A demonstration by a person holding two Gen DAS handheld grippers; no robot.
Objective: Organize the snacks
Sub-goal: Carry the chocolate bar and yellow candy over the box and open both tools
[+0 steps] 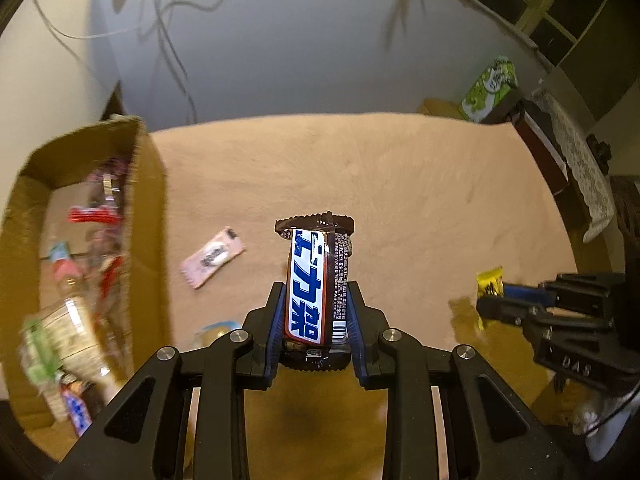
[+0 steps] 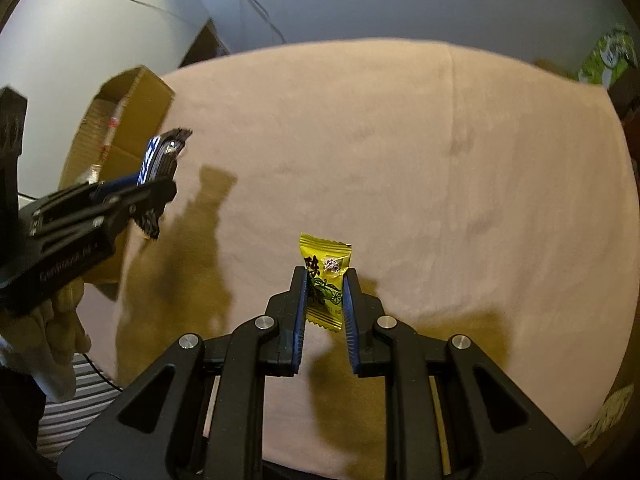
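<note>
My left gripper [image 1: 316, 292] is shut on a brown chocolate bar [image 1: 310, 280] with a white and blue label, held up off the pink cloth [image 1: 360, 184]. In the right wrist view that left gripper [image 2: 158, 184] and its bar [image 2: 160, 156] hang beside the cardboard box [image 2: 120, 108]. My right gripper [image 2: 325, 276] is shut on a small yellow candy packet [image 2: 324, 276], lifted above the cloth [image 2: 400, 140]. From the left wrist view the right gripper [image 1: 490, 296] and the yellow packet [image 1: 489, 282] show at the right. The box [image 1: 148, 200] at the left holds several snacks.
A pink candy wrapper [image 1: 212, 256] lies on the cloth beside the box, and a pale blue packet [image 1: 216, 330] peeks out by my left fingers. A green carton [image 1: 490, 88] stands at the far right edge. Cables hang on the wall behind.
</note>
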